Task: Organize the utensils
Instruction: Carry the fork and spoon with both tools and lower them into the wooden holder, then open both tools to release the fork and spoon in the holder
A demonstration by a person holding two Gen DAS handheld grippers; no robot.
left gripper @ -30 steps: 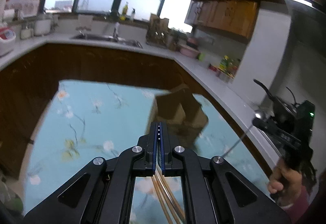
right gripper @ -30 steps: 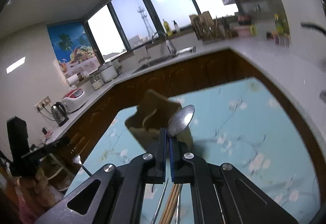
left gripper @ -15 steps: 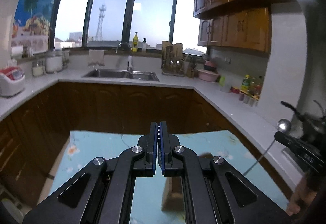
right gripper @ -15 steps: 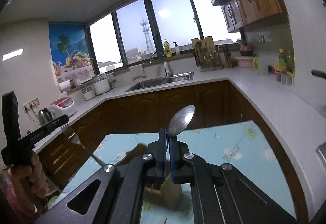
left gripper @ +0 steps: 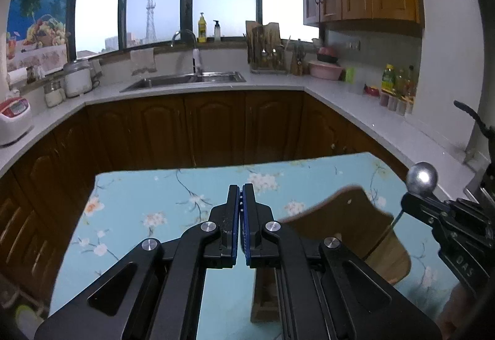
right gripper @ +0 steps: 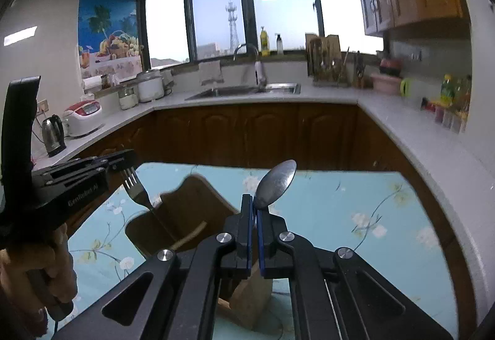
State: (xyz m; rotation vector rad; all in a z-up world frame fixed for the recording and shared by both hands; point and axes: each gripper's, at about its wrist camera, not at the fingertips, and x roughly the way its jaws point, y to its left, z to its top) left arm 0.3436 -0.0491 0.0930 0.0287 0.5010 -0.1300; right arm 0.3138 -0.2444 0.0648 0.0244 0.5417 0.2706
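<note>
Kitchen cabinets are now filling mid-frame behind the floral table [left gripper: 139, 216]. Compared with 0.5 s ago, the wooden holder [right gripper: 185, 216] is showing larger. Left gripper [right gripper: 125, 168] jaws are pinching the fork [right gripper: 136, 190] over it; right gripper [right gripper: 255, 235] jaws are pinching the spoon [right gripper: 277, 182], lower center.

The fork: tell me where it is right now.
In the right wrist view the fork sits at the left, tines up, held in the left gripper, its handle reaching down into the wooden utensil holder on the floral tablecloth.

Wooden holder [right gripper: 185, 216] mid-table, fork [right gripper: 136, 190] and left claw [right gripper: 123, 162] above; bare tablecloth [right gripper: 355, 210] rightward.
</note>
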